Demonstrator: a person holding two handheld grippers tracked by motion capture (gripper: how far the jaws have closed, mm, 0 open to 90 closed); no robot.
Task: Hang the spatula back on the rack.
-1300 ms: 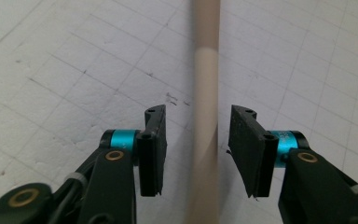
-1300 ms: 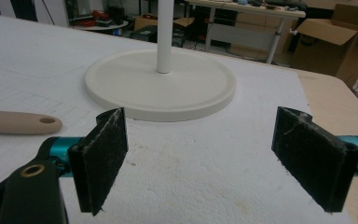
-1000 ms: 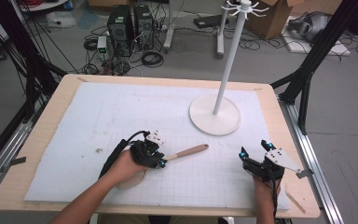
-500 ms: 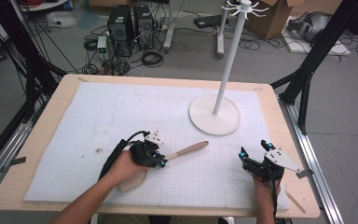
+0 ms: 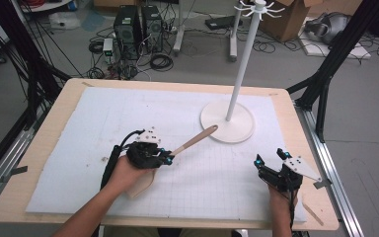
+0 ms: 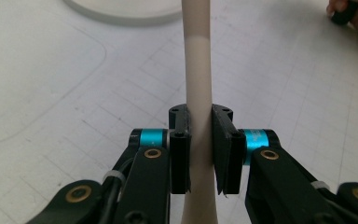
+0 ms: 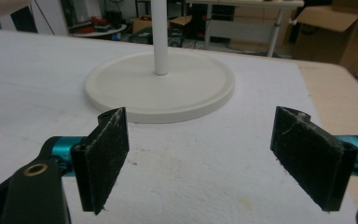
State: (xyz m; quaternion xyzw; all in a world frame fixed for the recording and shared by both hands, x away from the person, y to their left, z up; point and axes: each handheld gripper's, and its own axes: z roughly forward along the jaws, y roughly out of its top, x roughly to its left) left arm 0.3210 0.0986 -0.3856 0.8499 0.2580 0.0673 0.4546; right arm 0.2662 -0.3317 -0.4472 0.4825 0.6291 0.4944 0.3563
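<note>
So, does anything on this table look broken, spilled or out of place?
Nothing stands out. The white stand sits upright on the mat, the left tool grips a wooden utensil by its handle, and the right tool is open and empty. The mat shows only faint marks.

Pale wooden spatula point(image 5: 193, 139), handle tilted toward white stand base point(image 5: 227, 129).
</note>
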